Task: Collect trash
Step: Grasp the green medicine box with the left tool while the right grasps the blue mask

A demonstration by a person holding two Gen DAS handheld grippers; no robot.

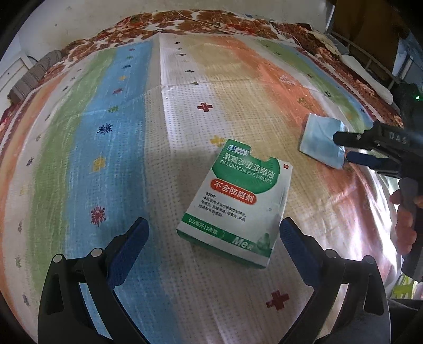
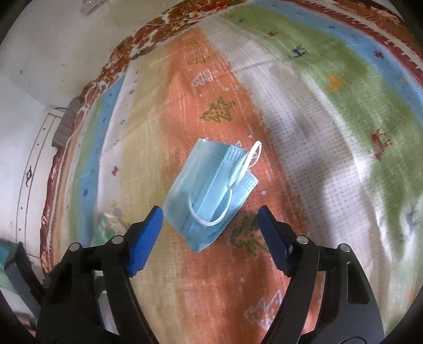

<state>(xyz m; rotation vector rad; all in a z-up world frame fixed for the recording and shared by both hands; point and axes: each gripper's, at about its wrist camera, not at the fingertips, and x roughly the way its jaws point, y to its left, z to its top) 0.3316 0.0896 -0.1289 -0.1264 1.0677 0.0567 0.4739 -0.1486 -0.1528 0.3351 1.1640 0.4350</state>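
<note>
A green and white eye drops box (image 1: 235,202) lies flat on the striped blanket (image 1: 105,158), just ahead of my left gripper (image 1: 212,231), which is open with its near end between the blue pads. A folded light blue face mask (image 2: 208,193) with white ear loops lies on the orange stripe. My right gripper (image 2: 210,221) is open, its pads on either side of the mask's near edge. In the left wrist view the right gripper (image 1: 343,148) sits at the mask (image 1: 320,140), far right.
The blanket covers a bed; a red-brown floral cover (image 1: 185,21) borders it. A rolled grey cloth (image 1: 34,76) lies at the far left edge. White wall (image 2: 39,66) stands behind. A bed frame (image 1: 370,58) is at the far right.
</note>
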